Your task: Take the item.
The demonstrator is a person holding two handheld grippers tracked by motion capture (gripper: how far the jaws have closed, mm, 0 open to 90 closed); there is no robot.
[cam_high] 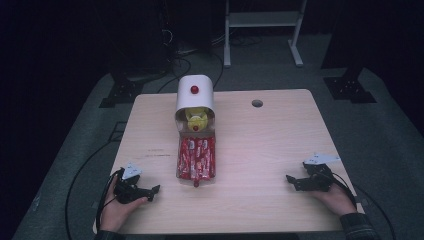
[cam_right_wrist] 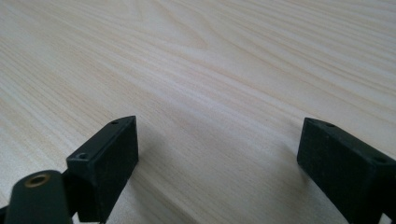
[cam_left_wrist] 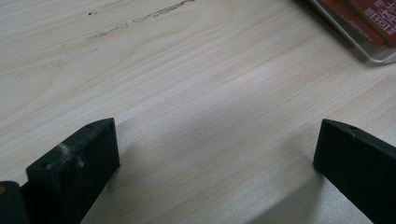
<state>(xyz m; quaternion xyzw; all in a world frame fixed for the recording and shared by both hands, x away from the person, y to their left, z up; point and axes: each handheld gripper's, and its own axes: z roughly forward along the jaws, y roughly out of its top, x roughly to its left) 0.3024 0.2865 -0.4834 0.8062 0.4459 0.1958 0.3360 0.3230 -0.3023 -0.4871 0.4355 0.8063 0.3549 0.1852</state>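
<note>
The clear plastic tray of red snack packets point(cam_high: 196, 158) lies near the middle of the pale wooden table point(cam_high: 270, 140), its long axis running away from the person, its far end tucked under a white arched container point(cam_high: 195, 97) with a red knob on top; a yellow object point(cam_high: 196, 119), too small to identify, sits in that container's mouth. The left gripper point(cam_high: 150, 190) rests on the table near the front edge, and the tray's near end lies just ahead and to the right of it — in the left gripper view a corner of the tray point(cam_left_wrist: 369, 32) shows at the upper right, beyond the jaws. The right gripper point(cam_high: 295, 181) rests well apart from the tray, across bare wood, so the left hand point(cam_high: 120, 207) is the nearer one and looks better placed for a reach. Both pairs of jaws stand wide open with nothing between them — only table grain shows in the gap of each. The packets look glossy and tightly packed, red with white print.
</note>
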